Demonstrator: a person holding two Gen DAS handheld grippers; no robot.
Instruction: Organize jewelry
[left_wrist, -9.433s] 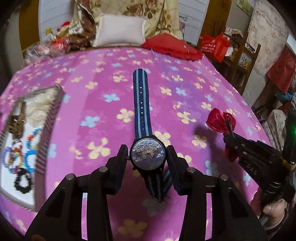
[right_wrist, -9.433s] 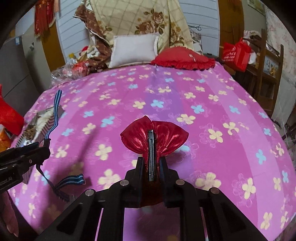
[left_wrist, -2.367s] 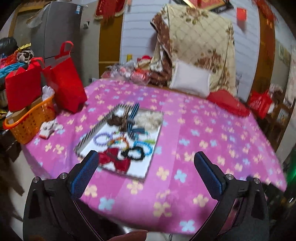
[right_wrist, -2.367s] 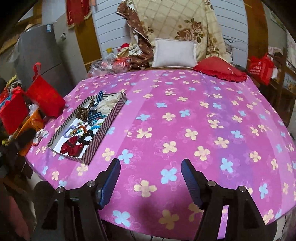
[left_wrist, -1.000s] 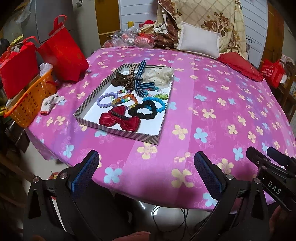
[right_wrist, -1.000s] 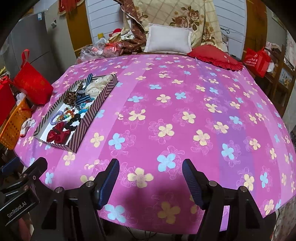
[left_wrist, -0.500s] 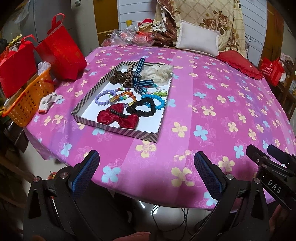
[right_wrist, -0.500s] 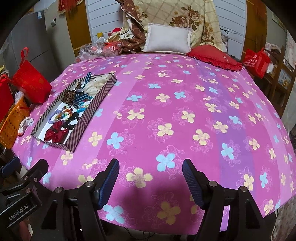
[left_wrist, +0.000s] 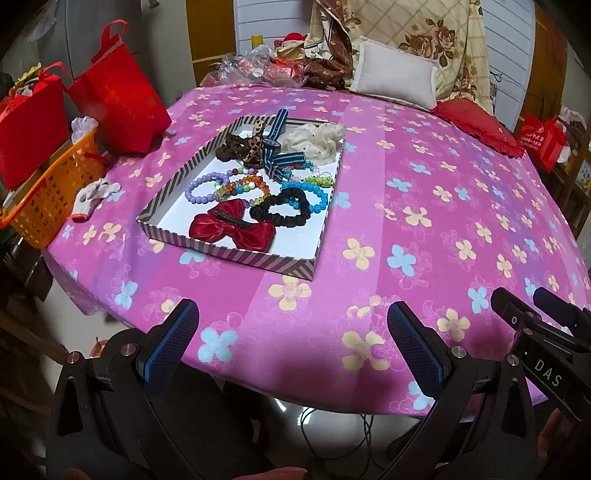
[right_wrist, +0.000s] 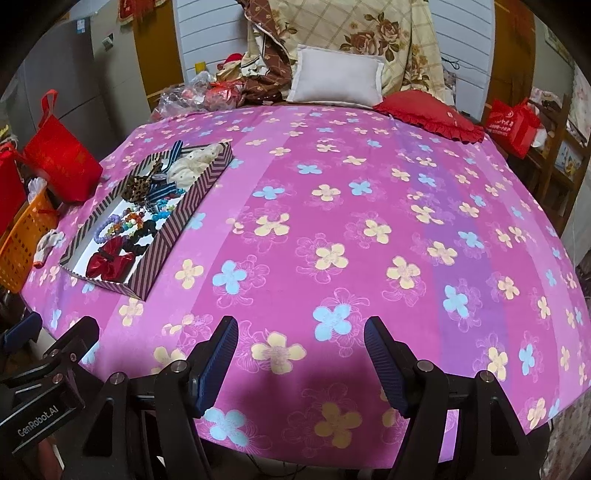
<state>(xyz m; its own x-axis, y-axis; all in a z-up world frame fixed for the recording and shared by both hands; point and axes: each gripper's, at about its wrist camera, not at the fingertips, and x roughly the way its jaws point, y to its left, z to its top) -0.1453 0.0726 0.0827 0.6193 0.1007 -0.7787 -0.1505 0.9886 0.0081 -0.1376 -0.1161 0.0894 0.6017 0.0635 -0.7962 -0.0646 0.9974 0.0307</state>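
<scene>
A striped shallow box (left_wrist: 243, 255) (right_wrist: 177, 225) lies on the left part of the pink flowered table. In it are a red bow clip (left_wrist: 232, 229) (right_wrist: 109, 263), a black scrunchie (left_wrist: 280, 211), bead bracelets (left_wrist: 236, 186), a blue striped watch (left_wrist: 275, 147), a leopard hair tie (left_wrist: 240, 147) and a cream scrunchie (left_wrist: 314, 142). My left gripper (left_wrist: 291, 336) is open and empty, held back at the table's near edge. My right gripper (right_wrist: 301, 349) is open and empty over the near edge, right of the box.
An orange basket (left_wrist: 48, 192), red gift bags (left_wrist: 122, 99) and a white glove (left_wrist: 94, 195) sit left of the table. A white cushion (right_wrist: 336, 77), a red cushion (right_wrist: 428, 109) and clutter line the far edge. A chair with a red bag (right_wrist: 513, 122) stands at right.
Over the last second the view barely shifted. Earlier, the watch and the red bow were gripped; both now lie in the box and both grippers have opened and pulled back.
</scene>
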